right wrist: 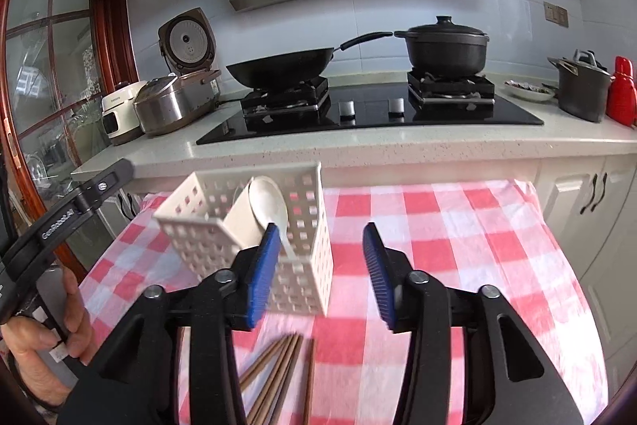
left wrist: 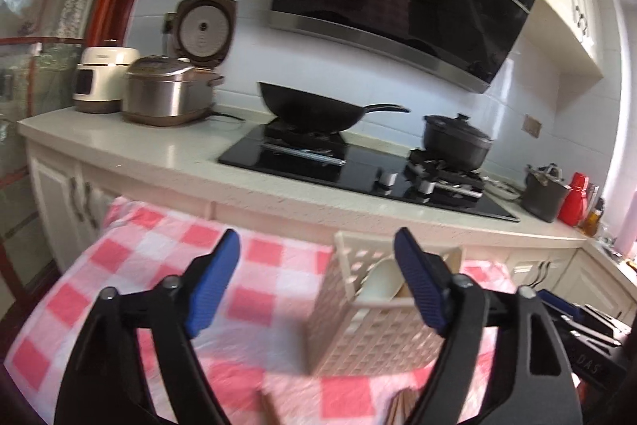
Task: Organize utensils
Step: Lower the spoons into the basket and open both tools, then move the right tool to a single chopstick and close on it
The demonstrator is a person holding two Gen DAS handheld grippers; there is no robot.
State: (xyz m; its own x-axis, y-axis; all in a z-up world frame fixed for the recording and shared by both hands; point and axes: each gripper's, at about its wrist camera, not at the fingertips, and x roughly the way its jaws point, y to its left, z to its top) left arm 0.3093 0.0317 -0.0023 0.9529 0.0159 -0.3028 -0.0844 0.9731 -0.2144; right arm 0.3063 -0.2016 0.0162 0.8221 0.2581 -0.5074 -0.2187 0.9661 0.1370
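A cream perforated utensil basket (left wrist: pixel 370 329) stands on the red-and-white checked cloth (left wrist: pixel 159 265). It holds a white spoon (left wrist: pixel 382 277) and a white cup-like insert. My left gripper (left wrist: pixel 318 281) is open just before the basket, its right pad overlapping the basket's right side. In the right wrist view the basket (right wrist: pixel 207 237) with the spoon (right wrist: pixel 270 206) is left of centre. My right gripper (right wrist: pixel 318 275) is open with nothing between its pads; its left pad lies over the basket's near corner. Several brown chopsticks (right wrist: pixel 278 369) lie on the cloth below.
Behind the table runs a counter (right wrist: pixel 398 146) with a black hob, a wok (right wrist: pixel 282 66), a lidded pot (right wrist: pixel 446 46), rice cookers (right wrist: pixel 171 102), a grey pot and a red bottle (right wrist: pixel 621 90). A hand (right wrist: pixel 51 341) holds the left tool at far left.
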